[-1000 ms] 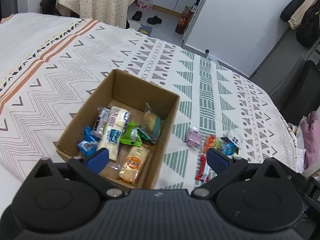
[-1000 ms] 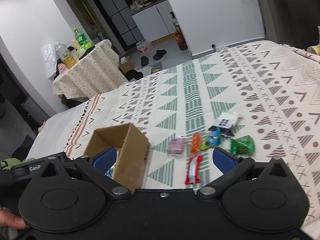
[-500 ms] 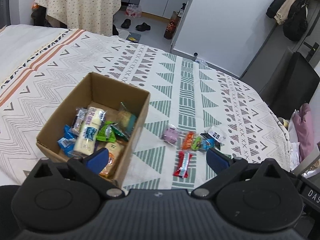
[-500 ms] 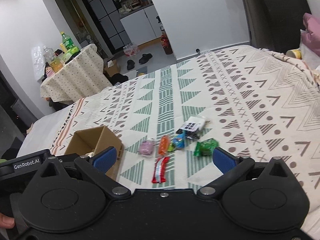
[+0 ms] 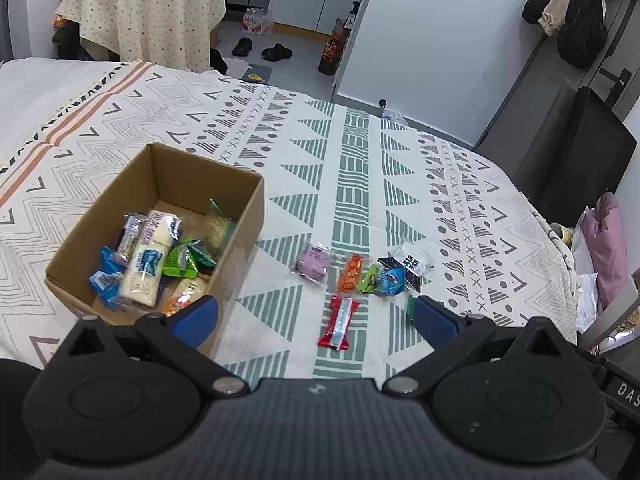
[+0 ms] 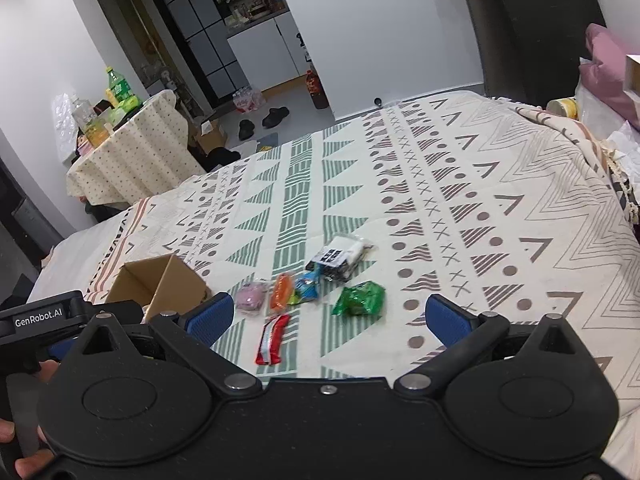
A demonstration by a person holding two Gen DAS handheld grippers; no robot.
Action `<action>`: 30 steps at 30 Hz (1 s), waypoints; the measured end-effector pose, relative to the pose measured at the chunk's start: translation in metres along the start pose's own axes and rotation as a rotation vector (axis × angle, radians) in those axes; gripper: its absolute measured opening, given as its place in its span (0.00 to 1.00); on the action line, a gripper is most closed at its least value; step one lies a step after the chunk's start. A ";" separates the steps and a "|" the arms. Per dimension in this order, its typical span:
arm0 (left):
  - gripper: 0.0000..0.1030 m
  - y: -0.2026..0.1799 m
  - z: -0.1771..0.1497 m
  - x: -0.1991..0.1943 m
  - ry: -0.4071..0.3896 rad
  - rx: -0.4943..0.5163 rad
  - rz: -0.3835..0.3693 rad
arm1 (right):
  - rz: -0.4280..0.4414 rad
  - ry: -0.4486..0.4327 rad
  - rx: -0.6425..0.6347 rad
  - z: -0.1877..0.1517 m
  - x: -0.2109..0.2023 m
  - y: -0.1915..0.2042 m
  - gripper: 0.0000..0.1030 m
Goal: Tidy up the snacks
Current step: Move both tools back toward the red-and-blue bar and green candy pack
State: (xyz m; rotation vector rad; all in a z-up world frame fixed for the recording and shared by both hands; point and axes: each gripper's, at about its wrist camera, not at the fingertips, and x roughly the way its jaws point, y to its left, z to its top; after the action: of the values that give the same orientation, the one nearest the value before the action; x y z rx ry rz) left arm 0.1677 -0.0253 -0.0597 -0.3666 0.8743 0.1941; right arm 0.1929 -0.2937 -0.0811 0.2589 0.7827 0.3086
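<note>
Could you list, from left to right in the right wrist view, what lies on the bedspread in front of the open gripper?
Cardboard box → pink snack packet → orange snack packet → blue snack packet → green snack bag. The red snack bar sits nearer the camera, below the pink and orange packets, so I left it out.

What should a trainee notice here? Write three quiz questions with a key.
1. True or false: the left tool and right tool are both open and empty.
2. The red packet lies: A) in the cardboard box; B) on the bedspread, outside the box; C) between a tool's fingers.
3. Which colour is the loose packet nearest the box?

Key: 1 true; 2 B; 3 purple, the purple packet.
</note>
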 end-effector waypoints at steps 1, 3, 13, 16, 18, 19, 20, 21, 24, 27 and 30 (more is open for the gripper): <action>1.00 -0.002 0.000 0.001 0.002 0.001 0.001 | -0.001 -0.003 0.005 -0.001 0.001 -0.003 1.00; 1.00 -0.006 0.000 0.004 0.001 0.009 0.015 | -0.005 -0.005 0.025 -0.005 0.005 -0.012 1.00; 1.00 -0.015 -0.002 0.034 0.035 0.030 0.073 | -0.014 0.027 0.103 -0.008 0.028 -0.040 1.00; 0.99 -0.015 0.001 0.045 0.047 0.017 0.061 | -0.010 0.032 0.130 -0.006 0.035 -0.049 1.00; 0.99 -0.016 0.003 0.052 0.046 0.014 0.043 | 0.004 0.038 0.161 -0.005 0.041 -0.056 0.98; 0.98 -0.018 0.004 0.056 0.044 0.020 0.040 | 0.003 0.045 0.178 -0.004 0.046 -0.060 0.94; 0.98 -0.020 0.005 0.059 0.043 0.026 0.039 | 0.001 0.054 0.191 -0.004 0.050 -0.063 0.92; 0.98 -0.021 0.006 0.063 0.043 0.028 0.035 | 0.003 0.062 0.203 -0.003 0.054 -0.066 0.89; 0.93 -0.025 0.007 0.076 0.057 0.028 0.017 | 0.019 0.083 0.215 -0.002 0.065 -0.069 0.85; 0.87 -0.029 0.005 0.093 0.080 0.039 0.011 | 0.039 0.112 0.219 -0.001 0.078 -0.069 0.83; 0.78 -0.030 0.000 0.112 0.116 0.033 0.006 | 0.044 0.130 0.230 0.002 0.092 -0.071 0.80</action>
State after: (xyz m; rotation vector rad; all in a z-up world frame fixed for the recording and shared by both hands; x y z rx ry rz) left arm 0.2477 -0.0512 -0.1400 -0.3472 0.9917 0.1646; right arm 0.2681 -0.3259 -0.1629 0.4766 0.9429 0.2790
